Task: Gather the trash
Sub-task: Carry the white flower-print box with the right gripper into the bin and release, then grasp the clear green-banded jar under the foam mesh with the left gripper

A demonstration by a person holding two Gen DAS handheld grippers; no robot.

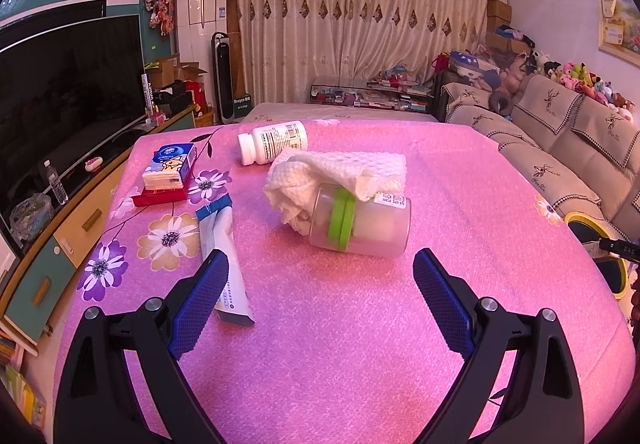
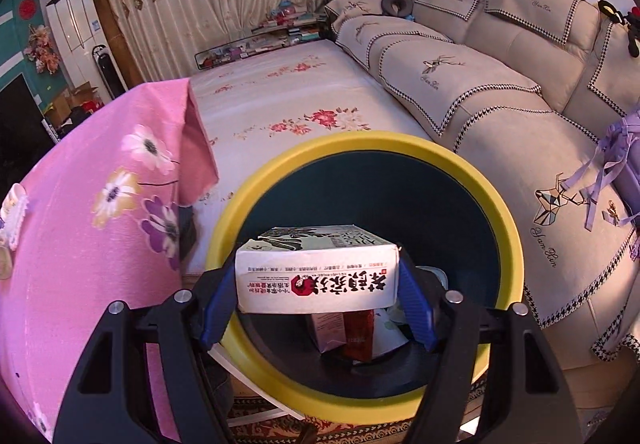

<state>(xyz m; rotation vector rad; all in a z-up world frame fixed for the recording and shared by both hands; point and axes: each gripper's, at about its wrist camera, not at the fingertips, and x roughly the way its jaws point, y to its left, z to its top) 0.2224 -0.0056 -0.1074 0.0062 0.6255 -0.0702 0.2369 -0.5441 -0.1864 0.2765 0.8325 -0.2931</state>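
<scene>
Disposal step in hand: the right gripper (image 2: pixel 318 294) points steeply down over the round yellow-rimmed dark bin (image 2: pixel 508 244), its jaws clenched on the white printed cardboard box (image 2: pixel 316 278), which hangs over the bin mouth above cartons already inside. The next move, by judgement, calls for releasing the box squarely within the rim. The left gripper (image 1: pixel 320 276) hovers tilted down over the pink flowered surface (image 1: pixel 360 344), jaws spread and empty; beyond lie the clear plastic jar with green band (image 1: pixel 360 224), the crumpled white paper towel (image 1: pixel 340 176) and the white pill bottle (image 1: pixel 274 142).
</scene>
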